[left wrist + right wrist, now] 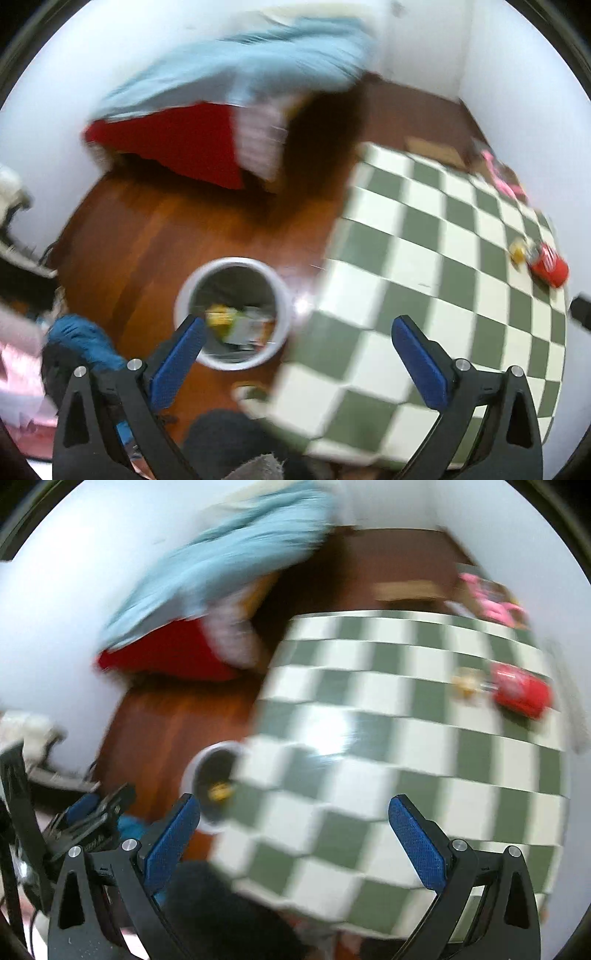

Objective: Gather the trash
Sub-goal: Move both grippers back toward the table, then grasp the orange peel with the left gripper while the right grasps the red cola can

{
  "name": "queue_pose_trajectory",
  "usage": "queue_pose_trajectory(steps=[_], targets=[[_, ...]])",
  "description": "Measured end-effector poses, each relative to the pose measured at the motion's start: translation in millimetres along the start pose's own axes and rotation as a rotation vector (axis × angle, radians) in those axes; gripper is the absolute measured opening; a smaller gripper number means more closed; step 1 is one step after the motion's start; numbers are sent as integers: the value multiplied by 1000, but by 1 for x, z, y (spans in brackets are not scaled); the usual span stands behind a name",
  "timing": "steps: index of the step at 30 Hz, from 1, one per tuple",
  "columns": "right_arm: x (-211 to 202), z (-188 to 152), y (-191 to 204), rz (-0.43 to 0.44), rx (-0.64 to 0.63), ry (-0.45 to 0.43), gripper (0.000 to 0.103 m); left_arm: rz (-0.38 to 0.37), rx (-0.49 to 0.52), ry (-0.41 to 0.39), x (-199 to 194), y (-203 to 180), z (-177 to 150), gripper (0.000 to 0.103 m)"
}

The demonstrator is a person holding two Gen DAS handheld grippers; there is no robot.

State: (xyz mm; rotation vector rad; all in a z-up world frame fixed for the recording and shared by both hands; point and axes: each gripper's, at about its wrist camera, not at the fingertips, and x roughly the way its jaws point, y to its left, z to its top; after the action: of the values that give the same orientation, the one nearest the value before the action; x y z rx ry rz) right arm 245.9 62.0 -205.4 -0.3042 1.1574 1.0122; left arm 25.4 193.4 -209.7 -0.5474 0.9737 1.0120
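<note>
A white round trash bin [232, 314] stands on the wooden floor beside the table, with yellow and mixed wrappers inside. My left gripper [299, 328] is open and empty, high above the bin and the table edge. A red crushed can [548, 266] and a small yellow scrap [517, 251] lie on the green-and-white checkered table [424, 258] at the far right. My right gripper [295, 808] is open and empty above the table [388, 738]. The can [521, 694], the scrap [467, 683] and part of the bin [214, 775] show there too. Both views are motion-blurred.
A bed with light blue bedding [258, 62] over a red side [177, 144] stands against the white wall. Pink items [506, 181] lie at the table's far corner. A blue cloth [81, 343] lies on the floor at left. The left gripper [92, 812] shows in the right wrist view.
</note>
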Motion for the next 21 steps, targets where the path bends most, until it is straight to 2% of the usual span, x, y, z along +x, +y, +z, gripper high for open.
queue_pose_trajectory(steps=[3,6,9,13,17,19,21], targets=[[11,25,-61,-125,21,23,103,-15,77,46,33,-65,4,103],[36,58,-114,-299,-80,103,103,-14,135,82,62,-126,3,103],[67,86,-155,-392,-184,217,103,15,199,100,85,-180,1,103],[113,116,-190,-460,-321,334,103,12,238,152,111,-222,1,103],[146,125,-188,-509,-529,379,103,32,266,156,124,-238,2,103],[160,129,-187,-498,-588,403,103,37,267,156,128,-238,5,103],[174,134,-192,-471,-593,436,103,25,254,156,128,-236,8,103]])
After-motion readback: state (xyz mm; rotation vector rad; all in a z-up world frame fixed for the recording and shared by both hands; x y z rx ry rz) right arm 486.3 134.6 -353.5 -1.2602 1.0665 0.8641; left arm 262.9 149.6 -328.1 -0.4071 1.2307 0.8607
